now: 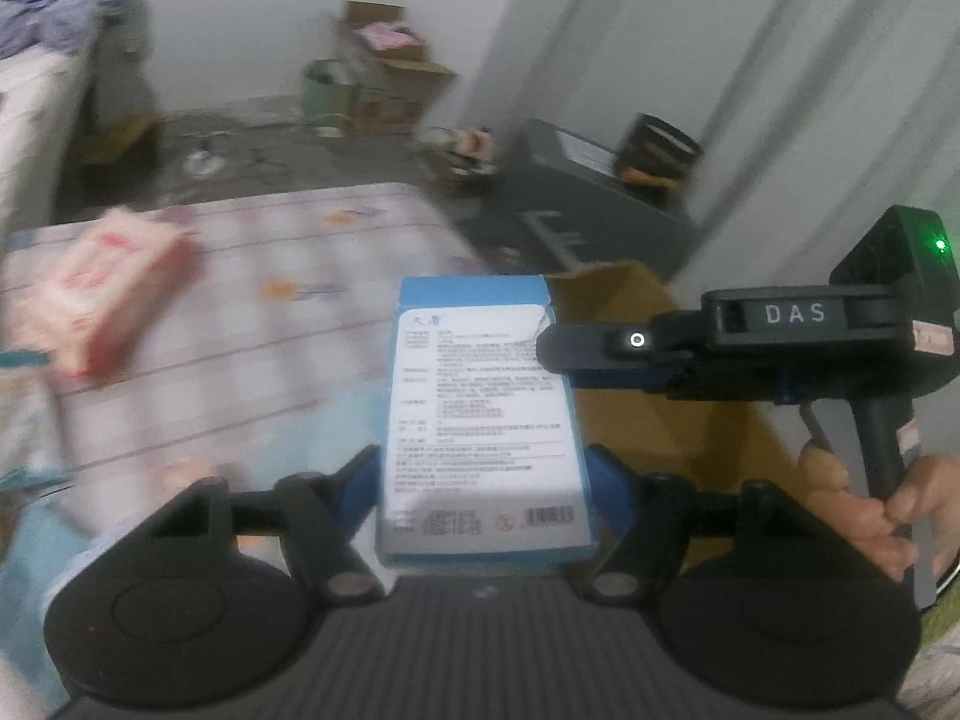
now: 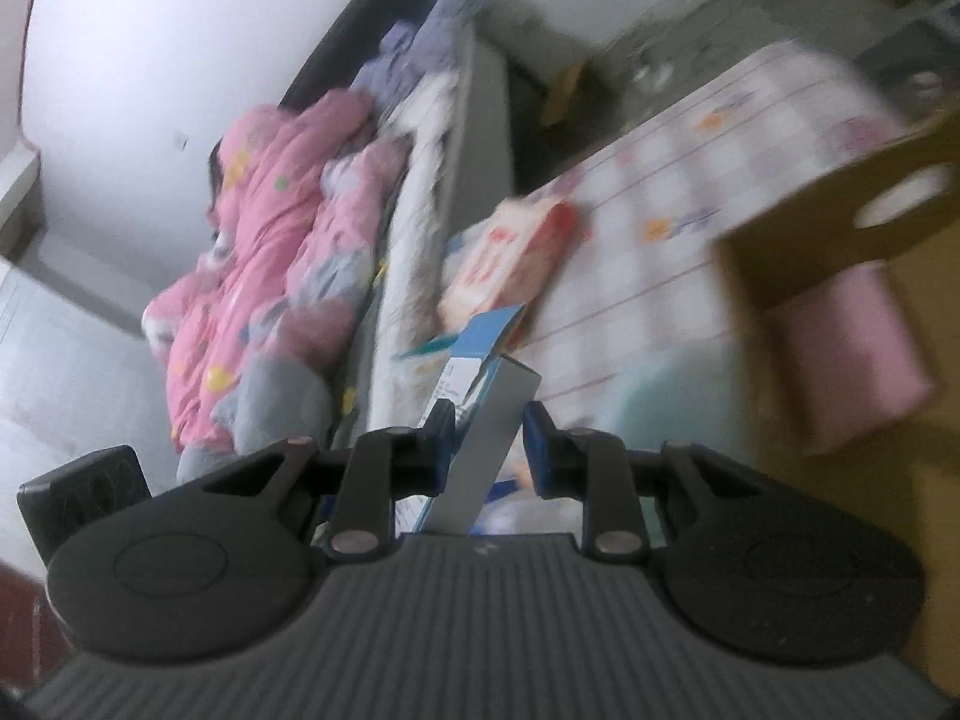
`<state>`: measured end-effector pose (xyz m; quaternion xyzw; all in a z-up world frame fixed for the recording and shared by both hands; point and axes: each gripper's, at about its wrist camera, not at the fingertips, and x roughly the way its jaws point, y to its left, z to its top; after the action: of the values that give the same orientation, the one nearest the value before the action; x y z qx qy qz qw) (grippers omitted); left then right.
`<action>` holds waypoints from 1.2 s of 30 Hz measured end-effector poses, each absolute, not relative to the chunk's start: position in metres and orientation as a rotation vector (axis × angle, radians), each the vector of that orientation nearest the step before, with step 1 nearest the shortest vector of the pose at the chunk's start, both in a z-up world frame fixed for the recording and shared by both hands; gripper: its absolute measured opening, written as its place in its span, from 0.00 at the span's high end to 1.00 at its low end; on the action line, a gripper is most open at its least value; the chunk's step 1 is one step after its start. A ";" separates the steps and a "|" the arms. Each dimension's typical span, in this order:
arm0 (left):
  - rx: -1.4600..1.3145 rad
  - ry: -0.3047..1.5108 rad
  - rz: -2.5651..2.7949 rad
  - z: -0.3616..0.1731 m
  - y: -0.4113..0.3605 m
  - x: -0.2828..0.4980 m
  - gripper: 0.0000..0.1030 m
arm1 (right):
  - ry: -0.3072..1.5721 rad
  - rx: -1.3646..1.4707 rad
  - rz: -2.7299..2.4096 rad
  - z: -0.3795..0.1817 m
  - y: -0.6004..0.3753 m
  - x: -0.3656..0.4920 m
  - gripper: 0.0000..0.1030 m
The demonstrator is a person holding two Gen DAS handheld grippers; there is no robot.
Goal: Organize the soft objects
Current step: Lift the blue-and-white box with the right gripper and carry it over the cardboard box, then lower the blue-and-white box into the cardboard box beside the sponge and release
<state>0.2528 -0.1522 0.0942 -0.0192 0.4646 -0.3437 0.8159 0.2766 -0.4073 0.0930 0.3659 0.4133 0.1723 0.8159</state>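
A blue box with a white printed label (image 1: 480, 396) is in the air over a checked cloth (image 1: 270, 324). My left gripper (image 1: 483, 471) is shut on its near end, one pad on each long side. My right gripper (image 1: 558, 354) comes in from the right with a hand (image 1: 870, 510) on its grip. In the right wrist view it (image 2: 489, 420) is shut on the thin edge of the blue box (image 2: 492, 396). A pink and white soft pack (image 1: 102, 294) (image 2: 510, 252) lies on the cloth to the left.
An open cardboard box (image 2: 840, 210) (image 1: 630, 300) stands at the right with a pink soft pack (image 2: 852, 354) inside. A pink quilt (image 2: 270, 252) is heaped on a bed beside the cloth. Teal packs (image 1: 24, 420) lie at the left edge. Cartons (image 1: 384, 78) clutter the floor.
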 end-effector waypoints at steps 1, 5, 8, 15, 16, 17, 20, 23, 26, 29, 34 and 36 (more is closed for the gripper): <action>-0.035 0.991 -0.750 0.094 -0.166 0.252 0.29 | 0.870 0.783 0.345 0.094 -0.423 0.269 0.77; -0.007 0.996 -0.812 0.088 -0.221 0.249 0.30 | 0.833 0.786 0.264 0.095 -0.479 0.245 0.78; 0.024 0.989 -0.831 0.082 -0.253 0.247 0.28 | 0.827 0.782 0.210 0.089 -0.512 0.236 0.93; 0.041 1.004 -0.821 0.062 -0.286 0.261 0.27 | 0.882 0.787 0.105 0.047 -0.565 0.251 0.98; 0.038 1.009 -0.810 0.060 -0.286 0.263 0.27 | 0.896 0.780 0.087 0.039 -0.569 0.257 0.98; 0.034 1.017 -0.800 0.059 -0.284 0.266 0.27 | 0.910 0.786 0.068 0.030 -0.573 0.262 0.98; 0.027 1.021 -0.784 0.058 -0.273 0.272 0.27 | 0.952 0.808 0.032 0.006 -0.582 0.272 0.98; 0.035 1.007 -0.764 0.063 -0.260 0.274 0.27 | 0.982 0.811 0.038 -0.007 -0.581 0.274 0.95; 0.023 1.000 -0.739 0.069 -0.242 0.274 0.26 | 1.037 0.796 0.063 -0.015 -0.569 0.271 0.88; 0.007 0.979 -0.710 0.075 -0.219 0.266 0.24 | 1.135 0.764 0.066 -0.027 -0.548 0.265 0.57; -0.014 0.965 -0.647 0.079 -0.174 0.251 0.23 | 1.344 0.859 0.035 -0.070 -0.517 0.256 0.45; -0.021 0.961 -0.618 0.078 -0.156 0.244 0.23 | 1.364 0.897 0.021 -0.079 -0.507 0.254 0.41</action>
<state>0.2439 -0.1559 0.0785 -0.0100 0.4548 -0.2926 0.8411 0.2539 -0.5071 -0.0791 0.4002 0.6089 0.0093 0.6848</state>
